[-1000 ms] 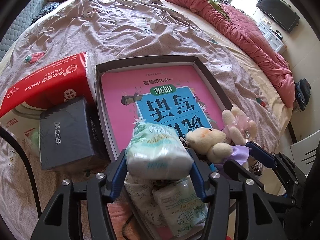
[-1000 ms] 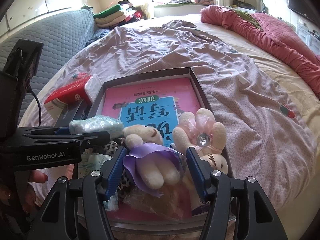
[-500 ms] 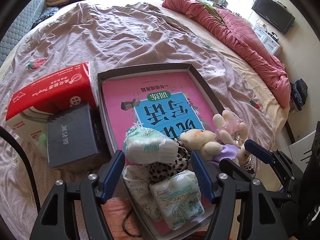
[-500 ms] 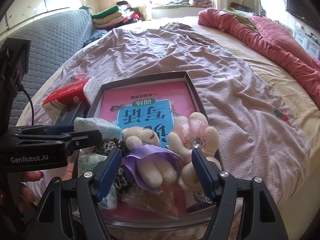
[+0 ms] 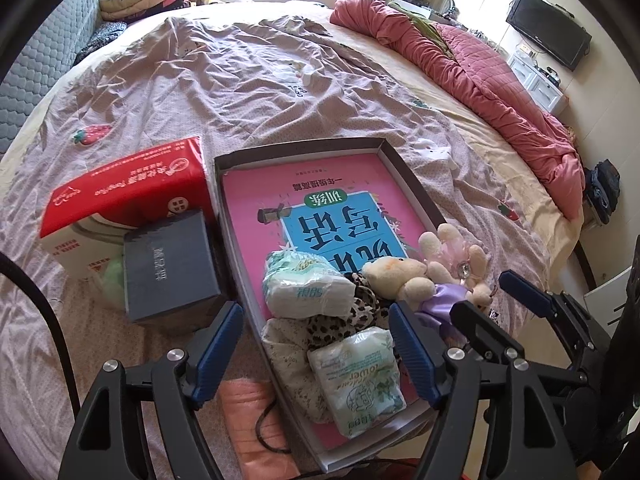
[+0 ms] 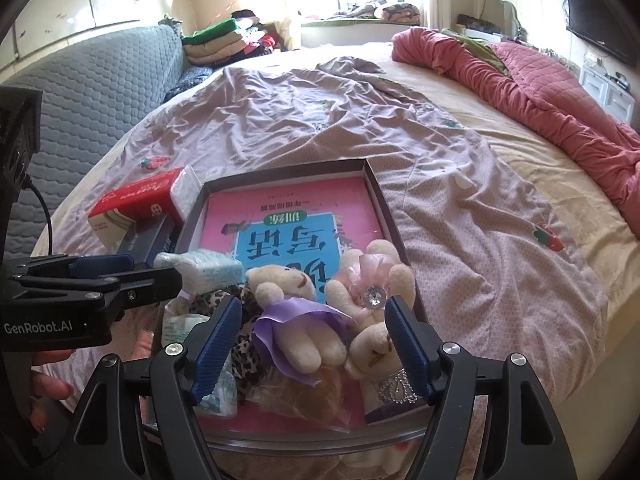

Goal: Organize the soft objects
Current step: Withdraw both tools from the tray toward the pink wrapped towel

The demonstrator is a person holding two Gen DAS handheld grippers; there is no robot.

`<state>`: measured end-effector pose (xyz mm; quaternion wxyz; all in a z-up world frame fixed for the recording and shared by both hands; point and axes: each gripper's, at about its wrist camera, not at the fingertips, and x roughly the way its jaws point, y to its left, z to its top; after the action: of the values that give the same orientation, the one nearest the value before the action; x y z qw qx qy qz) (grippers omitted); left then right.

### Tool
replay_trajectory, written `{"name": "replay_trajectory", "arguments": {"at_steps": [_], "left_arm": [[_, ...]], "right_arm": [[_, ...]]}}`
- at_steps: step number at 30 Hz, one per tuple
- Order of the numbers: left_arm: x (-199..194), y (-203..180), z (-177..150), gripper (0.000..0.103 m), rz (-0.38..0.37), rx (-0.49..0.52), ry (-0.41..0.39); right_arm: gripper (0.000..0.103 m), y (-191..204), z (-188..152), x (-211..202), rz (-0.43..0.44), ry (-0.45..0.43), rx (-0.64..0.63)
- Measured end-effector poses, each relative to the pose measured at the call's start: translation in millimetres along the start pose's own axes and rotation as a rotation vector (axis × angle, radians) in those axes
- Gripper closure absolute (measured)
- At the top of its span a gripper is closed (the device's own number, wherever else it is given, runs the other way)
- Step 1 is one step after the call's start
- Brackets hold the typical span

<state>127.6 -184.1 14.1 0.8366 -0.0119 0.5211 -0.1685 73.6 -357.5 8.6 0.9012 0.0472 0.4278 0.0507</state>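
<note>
A shallow dark box [image 5: 404, 178] on the bed holds a pink book [image 5: 256, 188]. At its near end lie soft things: a white tissue pack [image 5: 306, 290], a second pack [image 5: 358, 376], leopard-print cloth [image 5: 340, 320], a cream bear in a purple dress [image 6: 298, 320] and a pink-bowed plush [image 6: 370, 292]. My left gripper [image 5: 316, 338] hovers above the packs; its jaws are opening and touch nothing. My right gripper [image 6: 314, 338] is open, and the purple-dress bear lies loose between its fingers.
Left of the box lie a red tissue carton [image 5: 128, 196] and a dark grey box [image 5: 168, 268]. A pink quilt [image 5: 480, 80] runs along the bed's right side. Folded clothes [image 6: 216, 44] and a grey sofa [image 6: 80, 96] stand at the back left.
Both pairs of jaws have spread. The left let go of the white tissue pack, which now rests in the box, and drew up and back. The right released the purple-dress bear.
</note>
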Motion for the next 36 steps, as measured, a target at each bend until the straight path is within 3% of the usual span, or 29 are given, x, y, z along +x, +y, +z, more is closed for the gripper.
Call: {"name": "replay_trajectory", "arguments": {"at_steps": [21,36], "left_arm": [[-61,39,-7,0.028,0.074,-0.045,-0.085],[-87,94,-19,0.028,0.138,-0.131,-0.111]], "right_arm": [[0.027,48,15,-32,0.071,-0.053,-0.087],[0.027,111,8,-39,0.156,-0.017,-0.228]]}}
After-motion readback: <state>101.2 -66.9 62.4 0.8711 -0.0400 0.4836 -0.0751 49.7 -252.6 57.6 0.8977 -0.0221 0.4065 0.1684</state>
